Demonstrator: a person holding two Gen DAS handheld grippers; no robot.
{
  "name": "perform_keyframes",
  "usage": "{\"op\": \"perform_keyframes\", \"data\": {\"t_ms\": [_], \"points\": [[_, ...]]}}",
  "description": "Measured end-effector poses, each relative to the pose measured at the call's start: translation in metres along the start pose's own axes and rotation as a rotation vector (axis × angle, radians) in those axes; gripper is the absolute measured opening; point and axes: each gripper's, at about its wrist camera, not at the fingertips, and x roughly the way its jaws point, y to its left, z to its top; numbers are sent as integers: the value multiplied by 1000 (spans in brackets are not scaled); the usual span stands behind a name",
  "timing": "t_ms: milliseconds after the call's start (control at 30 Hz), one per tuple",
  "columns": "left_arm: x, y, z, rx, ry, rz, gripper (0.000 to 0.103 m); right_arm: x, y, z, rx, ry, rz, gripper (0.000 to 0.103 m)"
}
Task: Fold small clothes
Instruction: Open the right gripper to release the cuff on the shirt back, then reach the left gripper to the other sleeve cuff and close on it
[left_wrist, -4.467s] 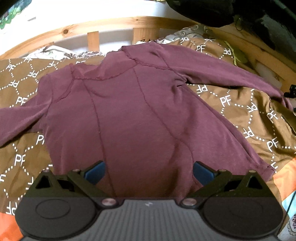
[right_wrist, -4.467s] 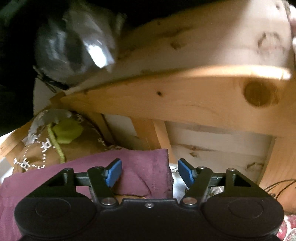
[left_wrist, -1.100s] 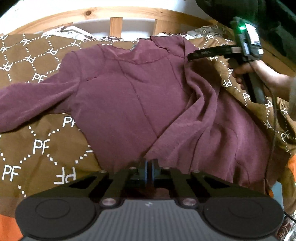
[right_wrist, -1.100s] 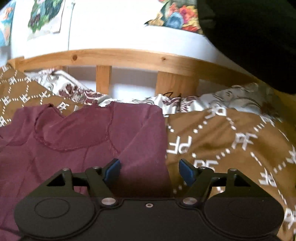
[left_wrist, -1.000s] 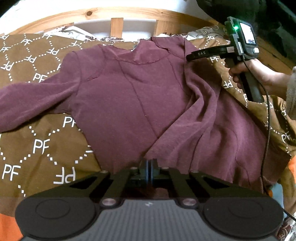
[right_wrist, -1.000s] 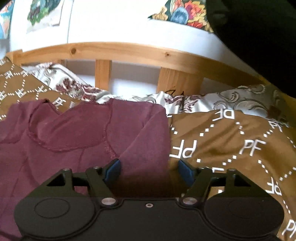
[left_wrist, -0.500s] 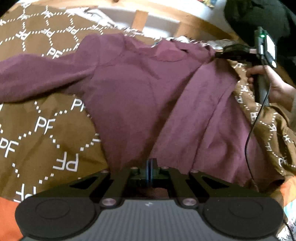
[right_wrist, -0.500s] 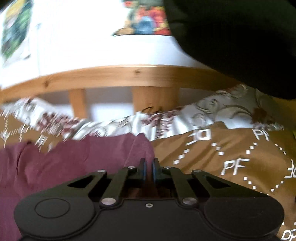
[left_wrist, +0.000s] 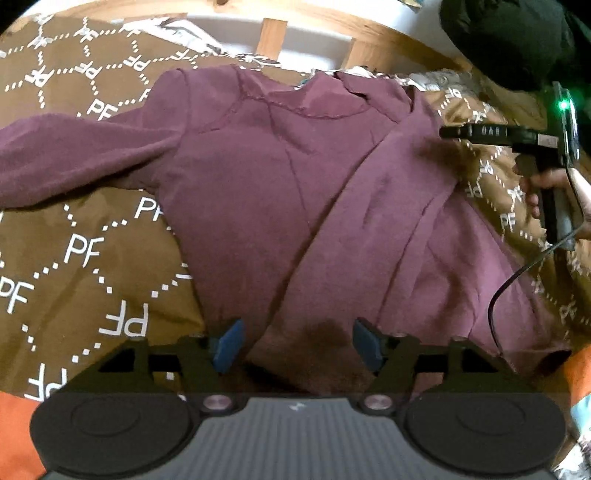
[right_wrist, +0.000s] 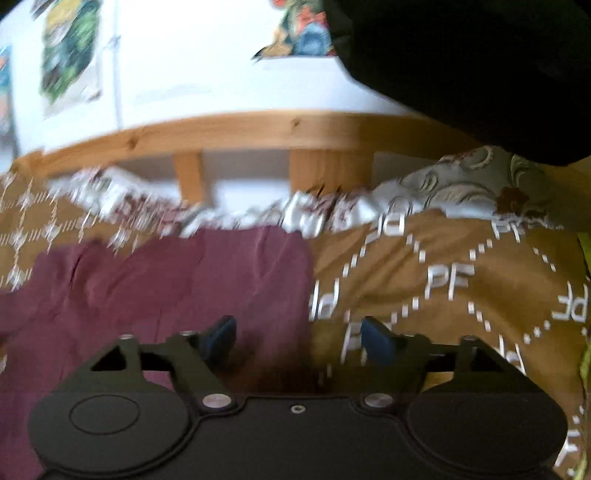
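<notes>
Beyond the right gripper (right_wrist: 299, 341) jaws, the patterned sheet (right_wrist: 122, 210) smears with motion blur (print unreadable); shirt (left_wrist: 258, 192) sleeve cut off left.

We hold a black two-finger gripper in each hand. Our left gripper (left_wrist: 297, 345) points steeply downward, its blue-padded fingers (left_wrist: 229, 345) having just swung apart, pressing on nothing. Our right gripper (right_wrist: 299, 341) has likewise just been opening, its fingers spread wide and gripping nothing. From the left wrist view, our right hand (left_wrist: 546, 197) wraps around that gripper's handle, holding it roughly level, tips pointing left.
</notes>
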Motion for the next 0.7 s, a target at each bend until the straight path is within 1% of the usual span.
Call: {"op": "perform_keyframes", "data": {"t_ms": [100,167,200,267,367,400,433,467,500,600,700], "points": [[2,-11,-8,56,12,43,77,-1,10,-20,-116,26,-70,85],[4,-17,-14,105,25,75,77,2,14,-34,-170,45,-120,91],[5,-21,-15,134,31,93,77,5,14,-40,-188,60,-142,92],[6,-25,-18,177,33,117,77,9,9,-49,-191,76,-152,94],[4,-25,-16,171,42,117,78,4,2,-52,-146,63,-166,97],[3,-24,-16,160,45,114,82,1,2,-52,-135,62,-170,97],[1,-22,-15,141,44,108,85,-3,2,-52,-130,59,-169,97],[-3,-20,-14,114,38,108,92,-8,4,-52,-128,55,-164,97],[-6,-17,-14,90,31,115,95,-14,6,-52,-125,50,-153,97],[-16,-6,-12,33,13,138,99,-45,16,-57,-82,9,-92,101],[-29,11,-9,0,6,206,100,-78,27,-67,-38,-54,13,102]]}}
